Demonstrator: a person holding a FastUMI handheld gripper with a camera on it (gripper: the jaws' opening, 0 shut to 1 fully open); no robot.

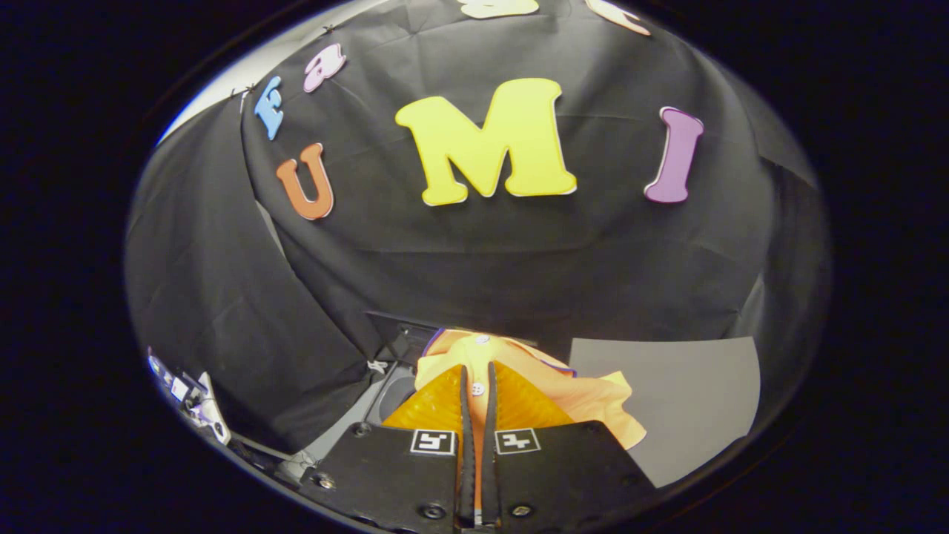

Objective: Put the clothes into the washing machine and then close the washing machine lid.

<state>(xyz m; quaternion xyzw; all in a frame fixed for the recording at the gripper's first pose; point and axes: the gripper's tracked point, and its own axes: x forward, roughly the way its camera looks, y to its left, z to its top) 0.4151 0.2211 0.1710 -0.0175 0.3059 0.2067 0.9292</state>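
An orange garment (571,389) with white buttons hangs from my gripper (477,386), which is shut on it, both fingers pressing a fold near the button strip. The cloth spreads ahead of the fingers and droops to their right. Below and left of the fingers I see part of the washing machine (397,393), a grey curved opening with a dark edge behind it. The rest of the machine is hidden by the garment and the gripper body.
A grey flat panel (682,400) lies to the right of the garment. The booth's black cloth wall stands close behind. Small white clips and fittings (196,404) sit far left, low down.
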